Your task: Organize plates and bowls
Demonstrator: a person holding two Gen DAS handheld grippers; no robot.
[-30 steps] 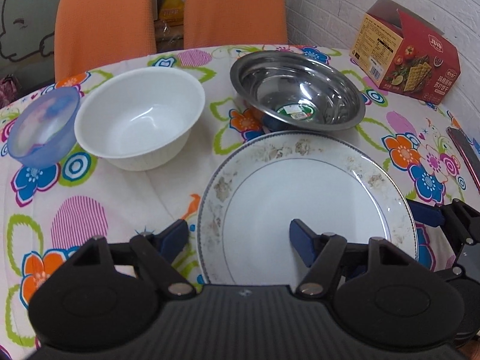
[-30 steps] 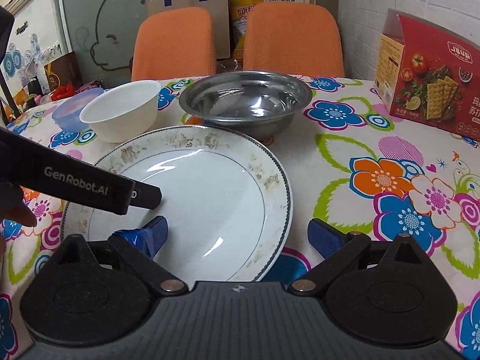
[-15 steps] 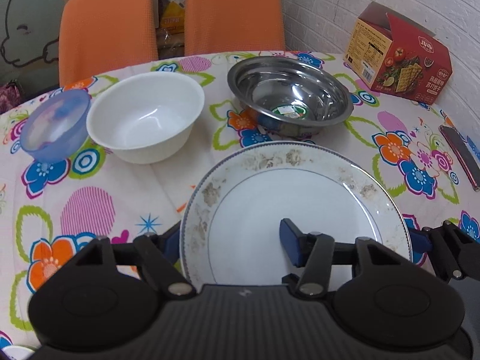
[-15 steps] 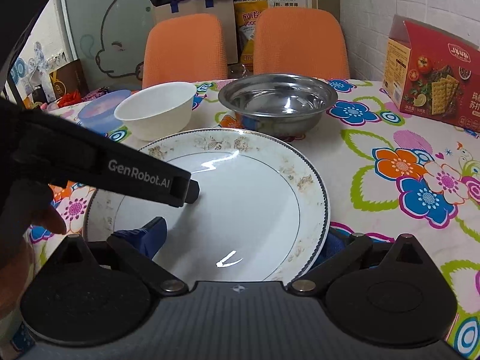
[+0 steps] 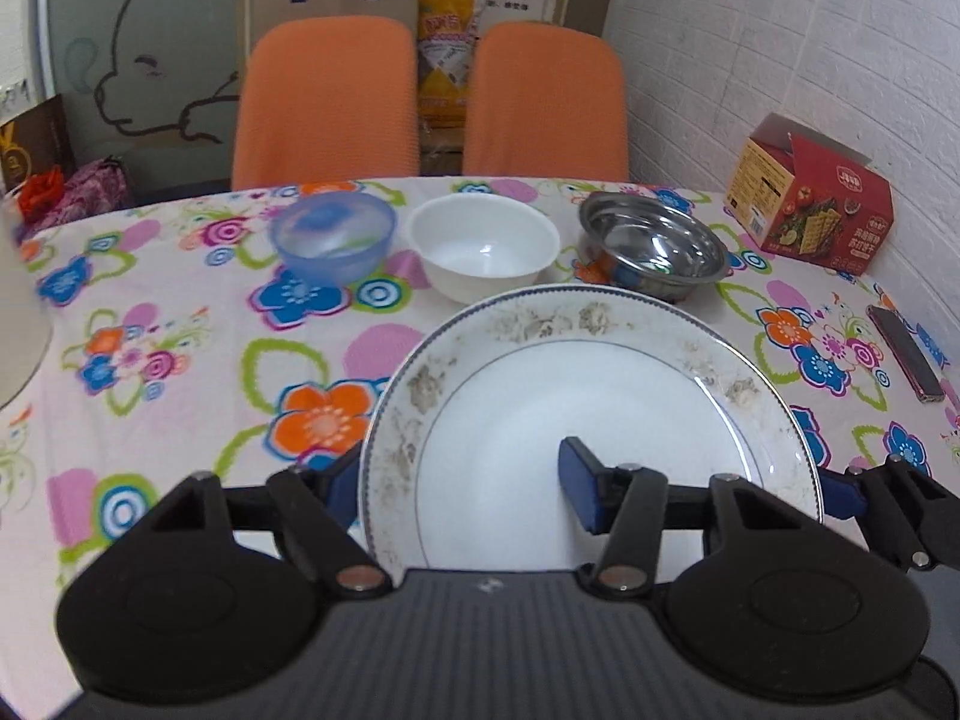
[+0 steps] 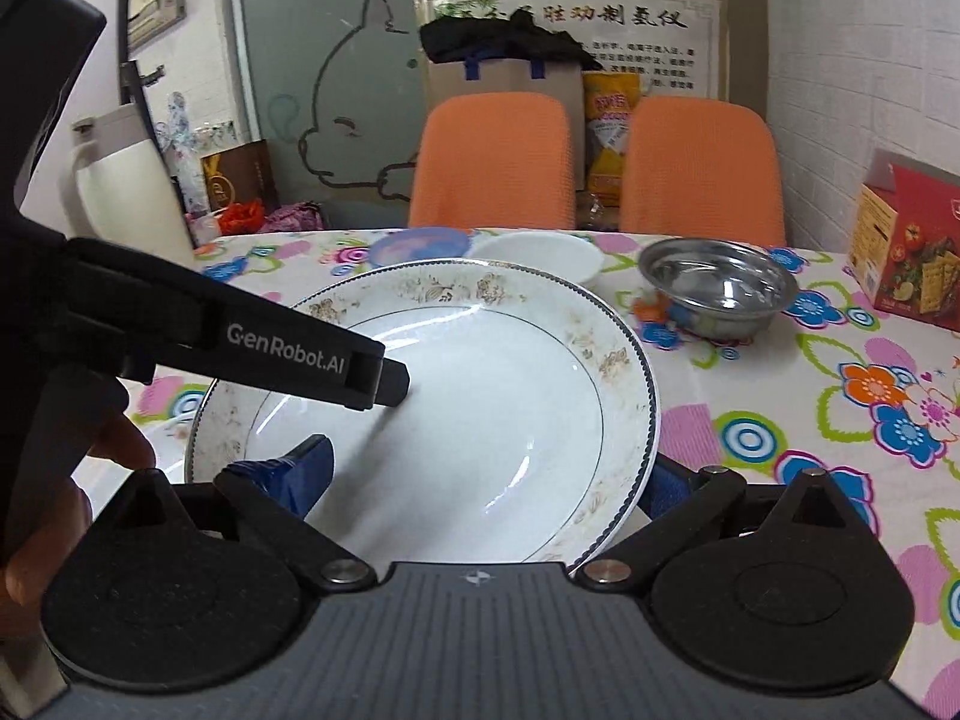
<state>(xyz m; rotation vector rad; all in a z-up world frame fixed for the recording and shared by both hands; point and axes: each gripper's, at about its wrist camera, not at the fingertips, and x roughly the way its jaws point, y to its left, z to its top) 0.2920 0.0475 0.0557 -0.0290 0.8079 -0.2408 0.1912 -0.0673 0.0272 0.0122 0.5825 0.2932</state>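
Observation:
A large white plate with a faded floral rim hangs above the table, held from two sides. My left gripper is shut on its left rim, one blue pad inside the plate and the other under the edge. My right gripper is shut on the plate at its right rim, with one pad inside and one below. In the right wrist view, the left gripper's finger reaches over the plate. Behind it stand a blue plastic bowl, a white bowl and a steel bowl.
The flowered tablecloth covers the table. A red cracker box stands at the back right and a phone lies near the right edge. A white jug is at the left. Two orange chairs stand behind the table.
The plate has risen off the table in both grippers and come back toward me. The three bowls now look smaller and farther away.

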